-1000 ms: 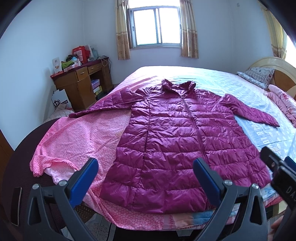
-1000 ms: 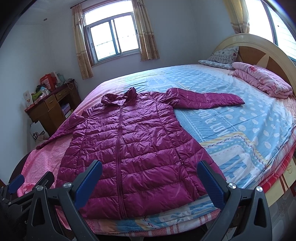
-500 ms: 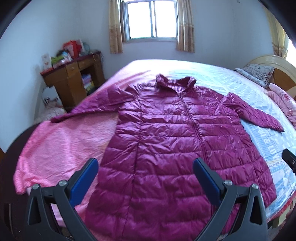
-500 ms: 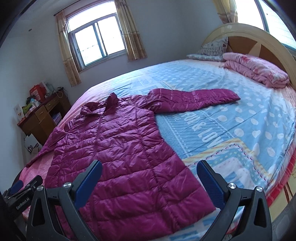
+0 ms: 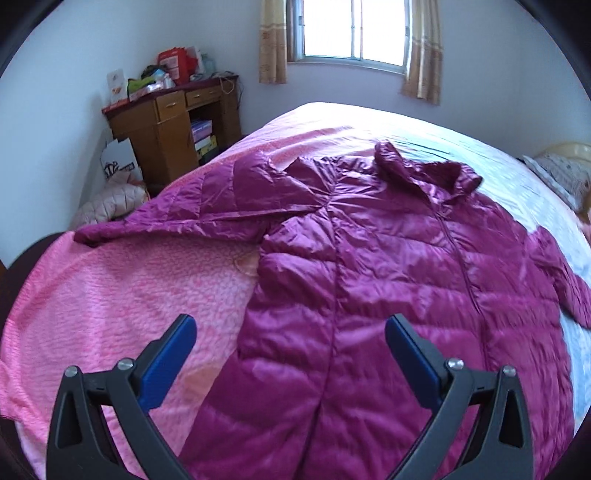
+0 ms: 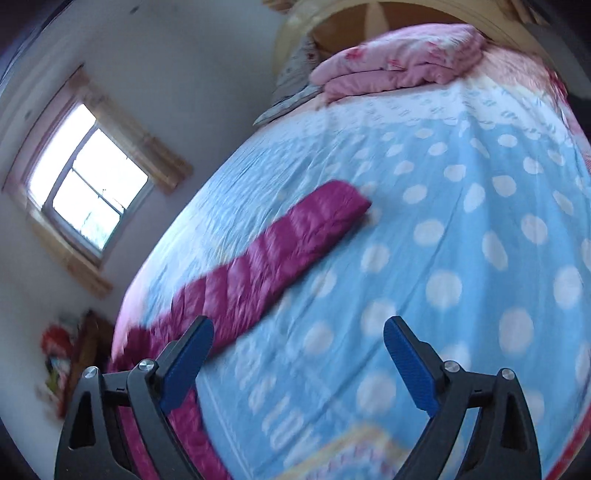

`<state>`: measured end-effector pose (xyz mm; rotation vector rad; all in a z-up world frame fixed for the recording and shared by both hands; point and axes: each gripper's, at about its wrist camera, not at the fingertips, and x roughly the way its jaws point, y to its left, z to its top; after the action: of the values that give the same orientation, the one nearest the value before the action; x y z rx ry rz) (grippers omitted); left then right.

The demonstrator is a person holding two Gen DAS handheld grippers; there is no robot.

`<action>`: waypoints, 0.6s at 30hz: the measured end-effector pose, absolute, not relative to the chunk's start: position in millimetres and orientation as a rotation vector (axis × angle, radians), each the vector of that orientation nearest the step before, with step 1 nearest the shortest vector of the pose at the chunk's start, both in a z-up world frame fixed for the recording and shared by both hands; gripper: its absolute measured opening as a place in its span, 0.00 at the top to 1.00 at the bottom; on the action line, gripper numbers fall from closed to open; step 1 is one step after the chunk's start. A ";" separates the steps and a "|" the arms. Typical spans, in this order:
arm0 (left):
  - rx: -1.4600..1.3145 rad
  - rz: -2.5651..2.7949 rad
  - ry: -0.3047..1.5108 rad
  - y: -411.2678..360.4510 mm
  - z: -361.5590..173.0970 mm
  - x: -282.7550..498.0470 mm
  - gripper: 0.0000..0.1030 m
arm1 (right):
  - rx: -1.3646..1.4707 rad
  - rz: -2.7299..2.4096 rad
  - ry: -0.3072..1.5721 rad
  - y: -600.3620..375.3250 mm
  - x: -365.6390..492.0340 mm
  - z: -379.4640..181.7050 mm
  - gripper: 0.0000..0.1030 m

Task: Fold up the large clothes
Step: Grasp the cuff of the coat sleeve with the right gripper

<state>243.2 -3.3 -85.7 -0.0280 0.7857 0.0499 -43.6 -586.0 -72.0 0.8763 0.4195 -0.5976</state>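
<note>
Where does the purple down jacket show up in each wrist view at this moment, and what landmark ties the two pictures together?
Left wrist: purple down jacket fills centre and right, spread flat on the bed, collar toward the window.
Right wrist: only one sleeve shows, running from lower left to centre on the blue dotted sheet.
Shared landmark: the curtained window.

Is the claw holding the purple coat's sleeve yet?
No, the right claw is wide open with nothing between its blue pads, and the purple sleeve lies flat on the dotted blue bedspread ahead of it.

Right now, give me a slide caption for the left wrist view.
Open left gripper hovers above purple down jacket spread flat on bed.
</note>
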 end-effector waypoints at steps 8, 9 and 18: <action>-0.073 0.071 0.847 2.2 -122.7 261.4 0.00 | 1.070 -0.711 0.424 -674.7 10.6 -108.8 0.09; -0.091 0.058 0.859 4.2 -125.2 262.5 0.00 | 1.057 -0.729 0.418 -678.2 17.0 -109.8 0.10; -0.070 0.055 0.843 -0.3 -126.6 262.5 0.00 | 0.815 -0.869 0.583 -677.4 69.9 -108.4 0.57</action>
<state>262.5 -0.3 -126.6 -0.0697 0.8426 0.0550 69.9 -677.4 -108.4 0.8150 0.5832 -0.8688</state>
